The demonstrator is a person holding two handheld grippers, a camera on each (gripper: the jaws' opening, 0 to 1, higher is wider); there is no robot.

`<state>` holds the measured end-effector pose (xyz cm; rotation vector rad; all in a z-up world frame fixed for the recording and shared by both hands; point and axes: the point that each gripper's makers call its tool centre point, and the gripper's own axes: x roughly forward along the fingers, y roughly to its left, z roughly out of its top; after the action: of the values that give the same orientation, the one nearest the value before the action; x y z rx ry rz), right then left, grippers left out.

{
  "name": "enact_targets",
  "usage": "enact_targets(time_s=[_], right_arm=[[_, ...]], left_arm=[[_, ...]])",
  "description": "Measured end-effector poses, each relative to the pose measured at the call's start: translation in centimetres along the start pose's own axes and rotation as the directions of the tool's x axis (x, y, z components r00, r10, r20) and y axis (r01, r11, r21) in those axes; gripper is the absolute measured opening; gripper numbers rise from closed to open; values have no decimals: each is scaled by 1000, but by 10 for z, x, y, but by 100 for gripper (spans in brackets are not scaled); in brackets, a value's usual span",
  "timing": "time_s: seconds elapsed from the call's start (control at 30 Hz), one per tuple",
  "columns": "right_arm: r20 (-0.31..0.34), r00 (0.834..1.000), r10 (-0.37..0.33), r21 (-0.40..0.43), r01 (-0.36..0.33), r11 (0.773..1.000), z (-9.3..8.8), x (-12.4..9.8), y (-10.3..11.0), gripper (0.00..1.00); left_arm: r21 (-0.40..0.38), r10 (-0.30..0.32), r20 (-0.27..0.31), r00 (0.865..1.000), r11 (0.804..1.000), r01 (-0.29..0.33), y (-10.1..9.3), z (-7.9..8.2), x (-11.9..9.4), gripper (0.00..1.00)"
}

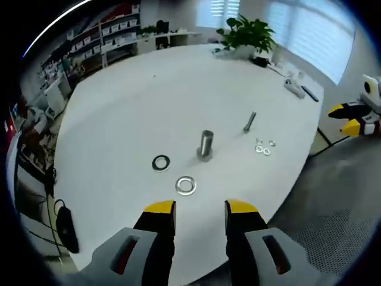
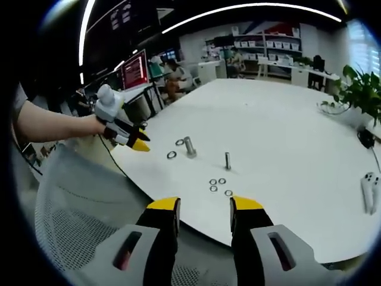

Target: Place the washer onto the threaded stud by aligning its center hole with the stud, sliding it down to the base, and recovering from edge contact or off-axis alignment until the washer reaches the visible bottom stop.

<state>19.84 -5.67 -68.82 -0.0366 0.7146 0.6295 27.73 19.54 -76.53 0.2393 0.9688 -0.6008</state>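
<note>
Lying beside the stud (image 1: 205,145), 2 washers (image 1: 186,185) (no legible writing).

Smooth matt white table (image 1: 119,119), dull grey metal threaded stud (image 1: 205,145), shiny silver metal washer (image 1: 186,185), darker metal washer (image 1: 161,162), glossy yellow-tipped black plastic fingers (image 1: 159,223), white mesh chair back (image 2: 77,202)

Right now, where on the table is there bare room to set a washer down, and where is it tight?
Bare: the wide stretch between the stud and the plant, and the table left of the dark washer. Tight: around the stud, where the dark washer and silver washer lie, and by the bolt with its small washers.
</note>
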Motion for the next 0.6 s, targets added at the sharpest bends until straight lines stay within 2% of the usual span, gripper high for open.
enact_targets(time_s=[0.07,0.17,0.3,0.43,0.6], right_arm=[[-1,1000,-1,0,1,1000,0,0,0,36],[-3,1000,-4,2,4,1000,-1,0,-1,36],[0,1000,-5,8,5,1000,0,0,-1,35],[16,1000,-11,23,11,1000,2,-2,-3,35],[9,1000,-13,21,13,1000,1,-1,-3,35]], left_arm=[[10,-13,-47,999,1000,13,2,-4,10,31],[23,-10,-64,998,1000,11,6,-2,21,31],[-12,-32,-115,993,999,31,10,-6,34,31],[-67,-29,-101,994,997,22,12,-5,44,31],[-38,-14,-128,992,999,10,16,-7,53,30]])
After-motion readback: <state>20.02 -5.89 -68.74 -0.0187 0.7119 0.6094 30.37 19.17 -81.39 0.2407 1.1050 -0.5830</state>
